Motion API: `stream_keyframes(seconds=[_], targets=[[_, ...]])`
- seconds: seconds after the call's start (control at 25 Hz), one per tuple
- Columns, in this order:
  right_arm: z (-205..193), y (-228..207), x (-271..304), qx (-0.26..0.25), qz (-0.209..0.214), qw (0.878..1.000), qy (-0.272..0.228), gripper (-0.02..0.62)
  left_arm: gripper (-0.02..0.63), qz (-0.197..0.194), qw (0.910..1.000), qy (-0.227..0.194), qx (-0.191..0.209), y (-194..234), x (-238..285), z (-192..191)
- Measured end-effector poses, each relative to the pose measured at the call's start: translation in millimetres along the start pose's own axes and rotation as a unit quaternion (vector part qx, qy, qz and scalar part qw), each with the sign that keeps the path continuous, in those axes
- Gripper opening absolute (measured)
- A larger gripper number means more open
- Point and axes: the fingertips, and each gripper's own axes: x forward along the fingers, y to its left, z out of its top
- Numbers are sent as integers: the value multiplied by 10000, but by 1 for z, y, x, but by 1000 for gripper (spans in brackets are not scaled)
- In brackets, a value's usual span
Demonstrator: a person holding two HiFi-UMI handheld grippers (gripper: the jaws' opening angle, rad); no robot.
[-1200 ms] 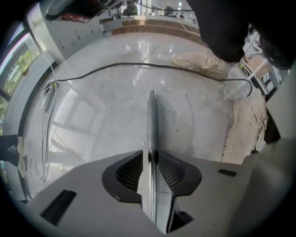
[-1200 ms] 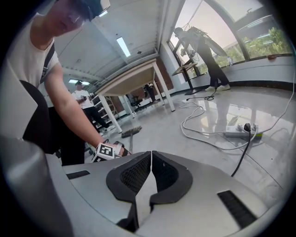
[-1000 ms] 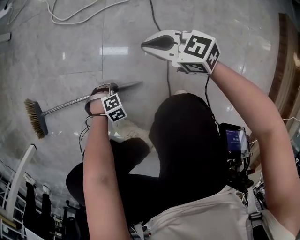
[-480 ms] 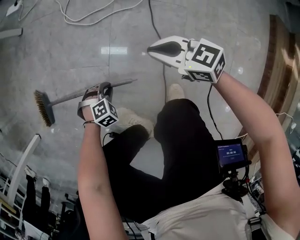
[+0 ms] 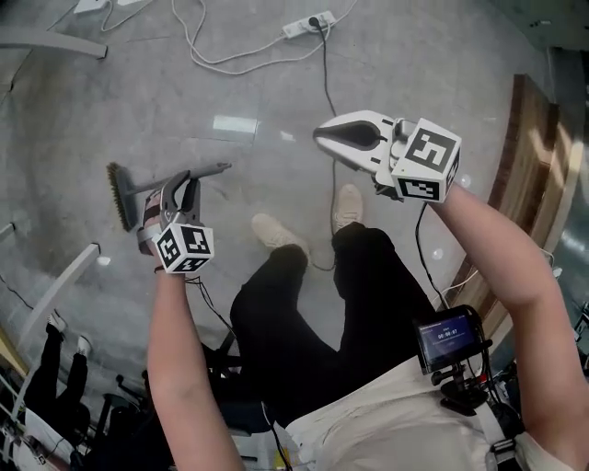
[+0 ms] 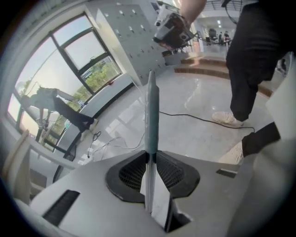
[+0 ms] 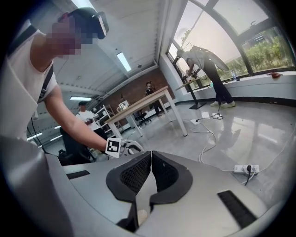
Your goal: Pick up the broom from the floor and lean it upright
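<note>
The broom has a thin grey handle (image 5: 207,171) and a brown bristle head (image 5: 120,196). In the head view it hangs above the floor, roughly level, at the left. My left gripper (image 5: 181,181) is shut on the handle near its middle. In the left gripper view the handle (image 6: 151,111) runs straight up from between the pads of that gripper (image 6: 149,155). My right gripper (image 5: 319,136) is held higher at the centre right, apart from the broom. Its jaws (image 7: 151,155) are shut with nothing between them.
A white power strip (image 5: 308,23) with white cords and a black cable (image 5: 329,92) lie on the grey marble floor (image 5: 110,92). My shoes (image 5: 276,235) stand below the grippers. A wooden step (image 5: 525,156) borders the right. A table (image 7: 138,106) and other people are farther off.
Both grippers have risen a good way as I stood up. The broom has come off the floor in the left gripper, its head swinging closer to that hand.
</note>
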Motion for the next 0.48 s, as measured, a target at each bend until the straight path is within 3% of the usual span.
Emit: stream_keyframes(seconds=[0.28,0.48], targets=[[45,70,40,-291,465,9979,338,18,74,687,9943,-256,-772,70,-79,-28],[82,109,77,-542,727,9936,668,18,74,1200,9759,-652,-1700,127,-135,-49]])
